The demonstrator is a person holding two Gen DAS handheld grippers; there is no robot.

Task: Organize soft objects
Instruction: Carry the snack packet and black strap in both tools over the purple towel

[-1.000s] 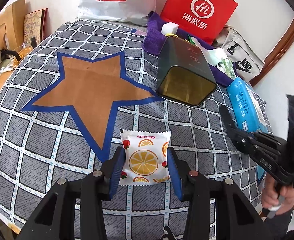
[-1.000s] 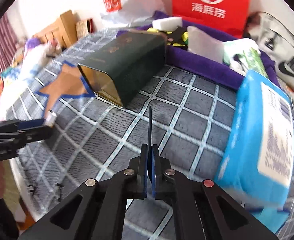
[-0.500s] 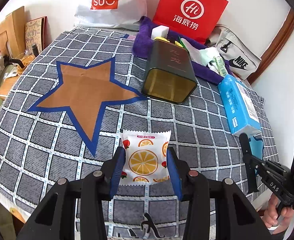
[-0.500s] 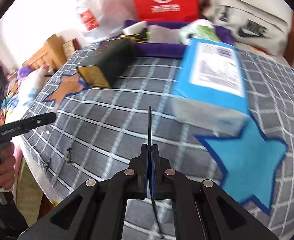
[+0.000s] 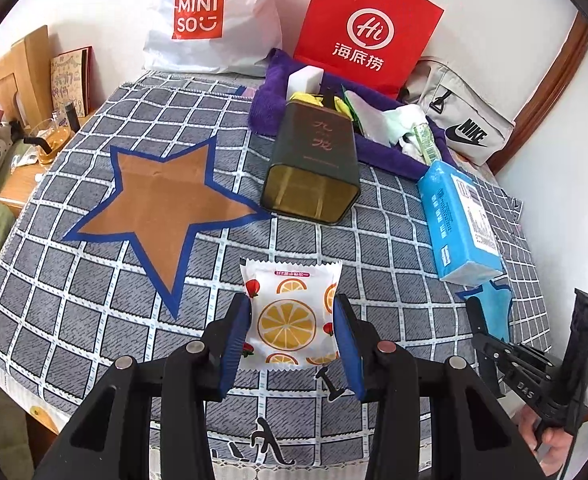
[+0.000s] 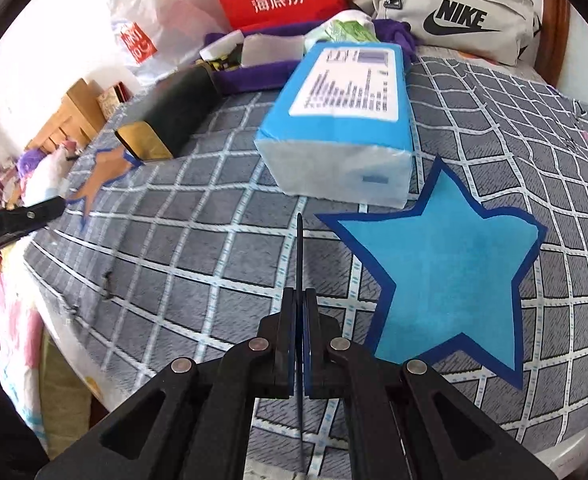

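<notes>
**K:** Fingers (image 5: 238, 332) on the left gripper (image 5: 292, 334) are pinching the orange-print packet (image 5: 288, 318) by its two side edges, blue pads flat against the sealed seams. Packet hangs between the pads, above the checked cloth (image 5: 94, 304), near the front edge. Right gripper (image 6: 301, 344) has its fingers pressed together on nothing, over the blue star (image 6: 449, 264).

**M:** How's the packet going to behave?

**K:** My guess: very light, pillow-type film, soft contents. Face looks flat, no buckling between the pads, so squeeze seems moderate. Film is glossy, likely slick. Edge grip on the seams is the right spot; grabbing mid-face would just crush it.

**M:** Slip risk?

**K:** Some. Pads only catch the lower half of the sides, top half stands free. A fast swing could let it pivot or slide out. Keep it slow and level.

**M:** Other soft stuff?

**K:** Blue tissue pack (image 6: 341, 120) lies just behind the blue star, one corner touching its tip. Bulkier and squashy; probably take it across the narrow width, not the ends. Dark tin (image 5: 313, 168) lies on its side beside the brown star (image 5: 158, 204), open mouth toward the camera.
</notes>
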